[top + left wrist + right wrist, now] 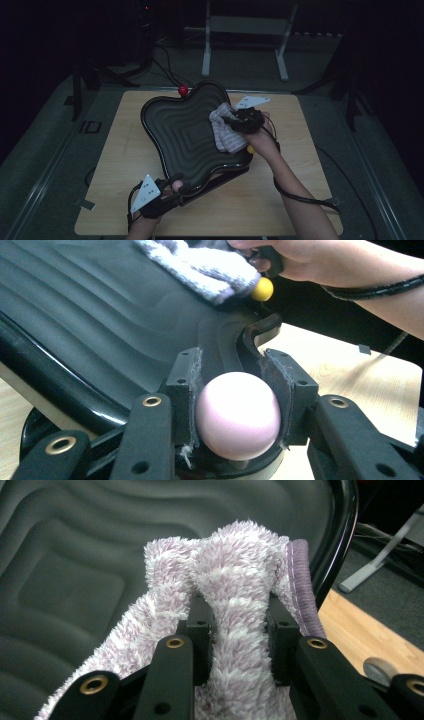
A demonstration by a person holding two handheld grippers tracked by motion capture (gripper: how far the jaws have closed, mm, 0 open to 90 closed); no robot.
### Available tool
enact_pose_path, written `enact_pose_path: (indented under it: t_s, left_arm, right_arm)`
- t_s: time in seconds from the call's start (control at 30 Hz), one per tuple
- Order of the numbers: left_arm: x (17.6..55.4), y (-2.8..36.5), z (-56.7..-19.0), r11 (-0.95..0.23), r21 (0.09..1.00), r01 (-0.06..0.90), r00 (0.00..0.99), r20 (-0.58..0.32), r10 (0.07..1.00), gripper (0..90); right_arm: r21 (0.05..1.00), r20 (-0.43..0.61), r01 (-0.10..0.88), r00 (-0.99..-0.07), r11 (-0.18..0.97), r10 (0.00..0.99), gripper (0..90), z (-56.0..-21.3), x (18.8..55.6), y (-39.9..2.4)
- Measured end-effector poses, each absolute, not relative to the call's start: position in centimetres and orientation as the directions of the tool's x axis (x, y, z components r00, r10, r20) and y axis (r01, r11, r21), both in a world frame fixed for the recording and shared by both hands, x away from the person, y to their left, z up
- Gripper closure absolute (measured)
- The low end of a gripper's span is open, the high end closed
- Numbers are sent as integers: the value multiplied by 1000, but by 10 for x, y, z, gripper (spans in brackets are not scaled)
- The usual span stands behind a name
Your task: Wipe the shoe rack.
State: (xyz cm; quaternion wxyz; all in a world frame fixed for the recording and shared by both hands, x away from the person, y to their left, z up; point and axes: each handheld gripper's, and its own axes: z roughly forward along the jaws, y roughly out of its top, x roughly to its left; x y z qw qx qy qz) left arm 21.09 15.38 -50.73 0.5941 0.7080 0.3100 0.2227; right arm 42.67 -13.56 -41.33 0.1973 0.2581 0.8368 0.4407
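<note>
A dark tray [185,130] with a wavy ribbed surface lies on the wooden table [120,165]. It has ball knobs at its corners: red [183,90] at the far edge and yellow [250,148] at the right. My left gripper [175,192] is shut on the pink ball [237,415] at the tray's near corner, one pad on each side. My right gripper [235,121] is shut on a purple-and-white striped fluffy cloth [235,570], which rests on the tray's right part [75,555]. In the left gripper view the cloth [205,267] lies next to the yellow ball [262,289].
The table's front edge runs just below the left hand. Behind the table stands a white metal frame [245,25], and cables trail over the dark floor [165,70]. A cable runs from the right forearm across the table's right side [305,200].
</note>
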Motion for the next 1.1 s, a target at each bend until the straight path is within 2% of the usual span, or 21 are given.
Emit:
enact_pose_path:
  t_s: [0.43,0.73,0.97,1.1]
  left_arm:
    - [211,153,-507,-96,979,179,705,-60,706,599]
    - [211,154,-507,-94,978,186,708,-67,703,599]
    - [211,154,-507,-98,978,186,708,-64,703,599]
    - [210,154,-507,-97,978,183,707,-62,705,599]
  right_arm:
    - [827,-107,251,-809,504,579,721,-432,394,-158]
    - [835,-69,266,-819,482,570,718,-427,398,-159]
    - [873,-38,252,-818,417,575,715,-404,414,-147]
    - [884,-59,225,-816,410,576,715,-384,429,-129]
